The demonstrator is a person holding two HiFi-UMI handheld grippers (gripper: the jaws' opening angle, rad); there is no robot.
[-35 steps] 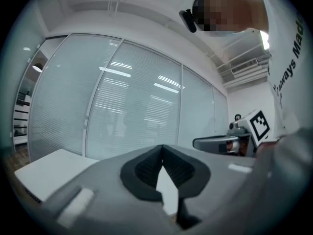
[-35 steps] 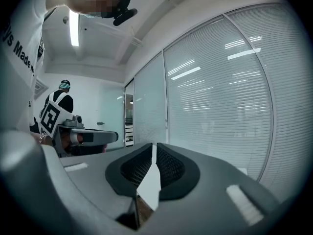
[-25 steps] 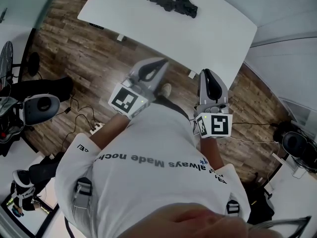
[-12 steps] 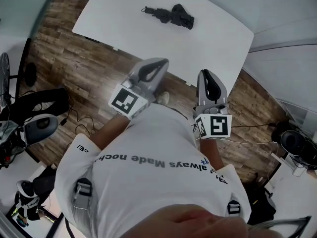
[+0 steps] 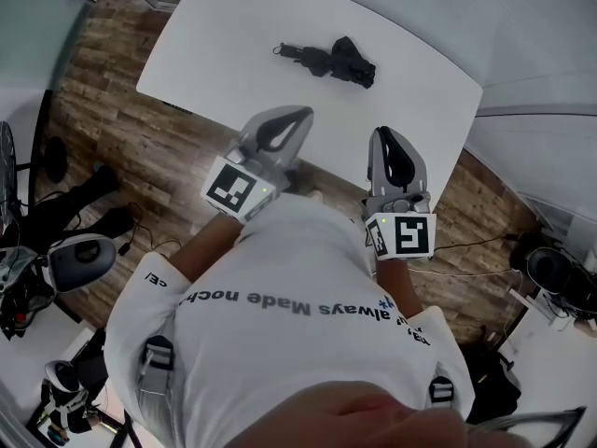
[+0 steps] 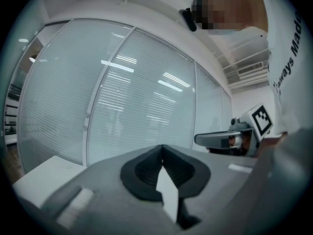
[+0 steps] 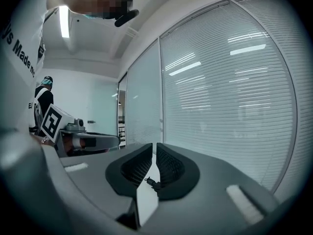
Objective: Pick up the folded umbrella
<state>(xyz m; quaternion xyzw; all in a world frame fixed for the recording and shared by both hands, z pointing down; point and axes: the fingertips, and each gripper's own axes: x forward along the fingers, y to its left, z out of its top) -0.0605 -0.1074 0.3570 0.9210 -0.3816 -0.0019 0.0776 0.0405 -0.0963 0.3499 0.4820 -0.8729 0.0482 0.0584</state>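
Folded umbrella [image 5: 326, 61] lies on tabletop [image 5: 224, 35], ahead of your claws, well apart. Long axis crosswise, handle end leftward. Left claw [image 5: 300, 115] nearer, fully closed, empty. Right claw [image 5: 384, 133] closed to slit, empty.

Office, prob. w/ a test/lab corner. Floor-to-ceiling glass partitions [image 6: 137, 106] w/ horizontal blinds run along the far side, and there's a strip light [image 7: 63, 21] in a white ceiling. Big white desk [image 5: 401, 35] sits on wood-look flooring [image 5: 121, 110]. Loose cables [image 5: 140, 243] & black-and-white gear [image 5: 79, 259] lie on the floor at left, w/ more cables at right.
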